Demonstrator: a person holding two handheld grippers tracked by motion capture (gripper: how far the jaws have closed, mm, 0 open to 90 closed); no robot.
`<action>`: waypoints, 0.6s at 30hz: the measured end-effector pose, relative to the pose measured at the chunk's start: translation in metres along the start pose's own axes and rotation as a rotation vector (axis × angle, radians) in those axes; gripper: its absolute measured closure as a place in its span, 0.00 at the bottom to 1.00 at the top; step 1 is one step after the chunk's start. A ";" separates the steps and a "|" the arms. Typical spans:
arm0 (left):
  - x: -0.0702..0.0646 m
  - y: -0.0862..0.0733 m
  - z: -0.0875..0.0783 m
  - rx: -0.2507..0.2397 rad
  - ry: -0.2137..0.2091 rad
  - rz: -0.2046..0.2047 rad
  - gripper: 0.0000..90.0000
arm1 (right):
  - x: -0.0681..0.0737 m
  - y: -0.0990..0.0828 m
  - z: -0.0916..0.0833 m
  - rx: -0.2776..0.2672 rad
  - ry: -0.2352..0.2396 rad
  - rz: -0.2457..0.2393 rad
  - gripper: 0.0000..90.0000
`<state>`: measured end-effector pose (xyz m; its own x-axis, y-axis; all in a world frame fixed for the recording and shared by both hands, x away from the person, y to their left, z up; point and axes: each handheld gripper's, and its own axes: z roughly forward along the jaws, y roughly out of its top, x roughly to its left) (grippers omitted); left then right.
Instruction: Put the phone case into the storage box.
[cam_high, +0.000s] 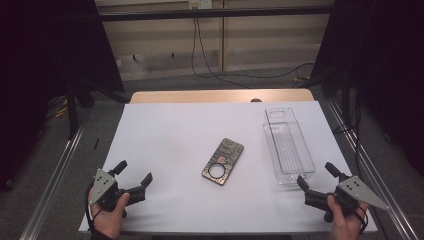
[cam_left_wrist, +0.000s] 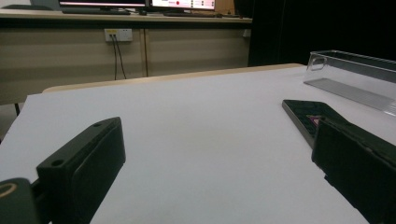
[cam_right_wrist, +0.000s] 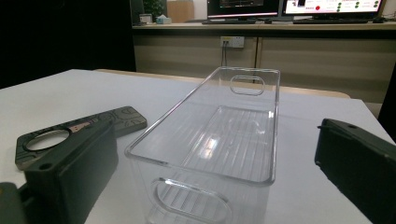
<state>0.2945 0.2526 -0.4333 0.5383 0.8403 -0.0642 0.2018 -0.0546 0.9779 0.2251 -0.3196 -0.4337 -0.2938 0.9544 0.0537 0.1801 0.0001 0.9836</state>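
Observation:
A flat patterned phone case (cam_high: 223, 161) with a round hole and a red patch lies in the middle of the white table (cam_high: 175, 130). A clear plastic bin (cam_high: 288, 145) stands empty to its right. My left gripper (cam_high: 134, 176) rests at the front left, open, nothing between its jaws; its own view shows the case (cam_left_wrist: 306, 115) ahead on the right and the bin (cam_left_wrist: 355, 77) beyond. My right gripper (cam_high: 316, 175) sits at the front right, open and empty, just short of the bin's near end (cam_right_wrist: 205, 154), with the case (cam_right_wrist: 70, 130) to its left.
The table's wooden far edge (cam_high: 220, 95) shows beyond the white sheet. Metal rails (cam_high: 55, 170) run along both sides. Black curtains hang left and right, cables trail on the floor behind, and a desk with monitors (cam_right_wrist: 299, 7) stands far back.

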 end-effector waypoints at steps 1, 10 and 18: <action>0.000 0.000 0.000 0.000 0.000 0.000 0.03 | 0.000 0.000 0.000 0.000 0.000 0.000 0.00; -0.002 0.001 0.003 0.022 -0.020 -0.008 0.03 | 0.001 -0.001 0.001 0.008 0.010 0.004 0.00; -0.005 0.001 0.006 0.029 -0.053 -0.021 0.04 | 0.001 -0.001 0.003 0.004 0.022 0.020 0.00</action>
<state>0.2968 0.2449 -0.4334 0.5758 0.8119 -0.0962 0.2370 -0.0531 0.9701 0.2274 -0.3181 -0.4354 -0.3102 0.9475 0.0776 0.1898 -0.0182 0.9817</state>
